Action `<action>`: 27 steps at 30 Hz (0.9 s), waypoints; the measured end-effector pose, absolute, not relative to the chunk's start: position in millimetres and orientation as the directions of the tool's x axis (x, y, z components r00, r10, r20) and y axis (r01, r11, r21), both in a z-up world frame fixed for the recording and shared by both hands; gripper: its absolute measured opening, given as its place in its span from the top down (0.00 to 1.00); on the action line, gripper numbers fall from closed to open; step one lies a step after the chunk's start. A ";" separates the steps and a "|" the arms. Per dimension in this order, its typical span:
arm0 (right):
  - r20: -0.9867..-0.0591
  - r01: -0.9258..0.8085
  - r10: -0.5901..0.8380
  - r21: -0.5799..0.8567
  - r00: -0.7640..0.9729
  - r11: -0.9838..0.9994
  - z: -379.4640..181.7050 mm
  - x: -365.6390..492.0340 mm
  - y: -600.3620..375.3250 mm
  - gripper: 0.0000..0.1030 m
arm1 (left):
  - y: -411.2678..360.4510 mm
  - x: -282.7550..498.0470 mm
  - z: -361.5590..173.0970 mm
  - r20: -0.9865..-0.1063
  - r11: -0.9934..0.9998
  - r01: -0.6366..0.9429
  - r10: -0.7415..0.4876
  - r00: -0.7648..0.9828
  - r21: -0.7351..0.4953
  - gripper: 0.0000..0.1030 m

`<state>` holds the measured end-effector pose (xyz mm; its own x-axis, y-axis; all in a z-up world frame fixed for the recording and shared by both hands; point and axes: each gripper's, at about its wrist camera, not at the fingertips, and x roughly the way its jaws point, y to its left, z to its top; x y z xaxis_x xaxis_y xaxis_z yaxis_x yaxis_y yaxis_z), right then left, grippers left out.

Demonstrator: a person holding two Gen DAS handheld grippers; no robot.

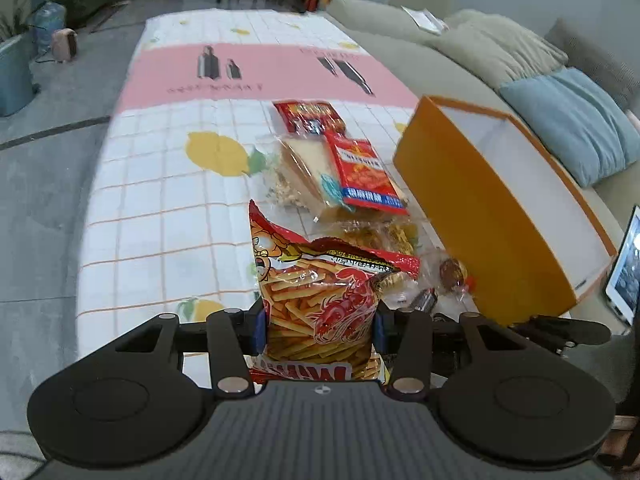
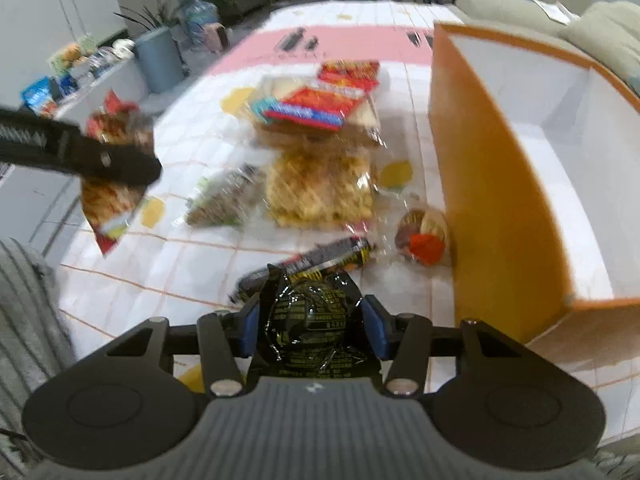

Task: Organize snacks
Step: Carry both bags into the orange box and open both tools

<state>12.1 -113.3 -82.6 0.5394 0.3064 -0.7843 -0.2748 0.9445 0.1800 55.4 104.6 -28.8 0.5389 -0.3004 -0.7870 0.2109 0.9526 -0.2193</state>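
Note:
My left gripper (image 1: 320,330) is shut on a red bag of fry-shaped chips (image 1: 324,292), held up over the table; the same chip bag (image 2: 114,188) shows at the left of the right wrist view, clamped in the left gripper's black fingers (image 2: 100,160). My right gripper (image 2: 312,330) is shut on a black snack packet with yellow print (image 2: 310,320). An open orange box with a white inside (image 1: 484,216) (image 2: 500,184) stands to the right of a pile of snacks: red packets (image 1: 364,172), a sandwich pack (image 1: 304,168), a clear bag of yellow crisps (image 2: 320,192).
The tablecloth (image 1: 160,200) has a white grid, lemons and a pink band. A dark snack bar (image 2: 312,262), a small round wrapped bun (image 2: 424,232) and a green-edged packet (image 2: 224,200) lie near the box. A sofa with cushions (image 1: 560,120) runs along the right. A tablet (image 1: 624,276) leans at the right edge.

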 end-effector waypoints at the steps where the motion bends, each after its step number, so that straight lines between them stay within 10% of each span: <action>1: -0.772 -0.283 0.326 0.197 0.545 0.939 -78.3 10.5 -115.5 0.51 | 105.5 51.4 -24.6 -0.777 0.954 0.208 -0.296 0.556 -0.214 0.48; 14: -0.457 -0.260 0.422 0.376 0.783 0.889 8.4 -15.2 -198.4 0.50 | 68.2 34.9 33.8 -0.664 0.965 0.130 -0.252 0.704 -0.228 0.48; 27: -0.450 0.009 0.218 0.450 0.866 0.893 -2.4 -12.1 -318.1 0.50 | -81.0 69.8 19.3 -0.707 0.922 0.310 -0.378 0.597 -0.231 0.48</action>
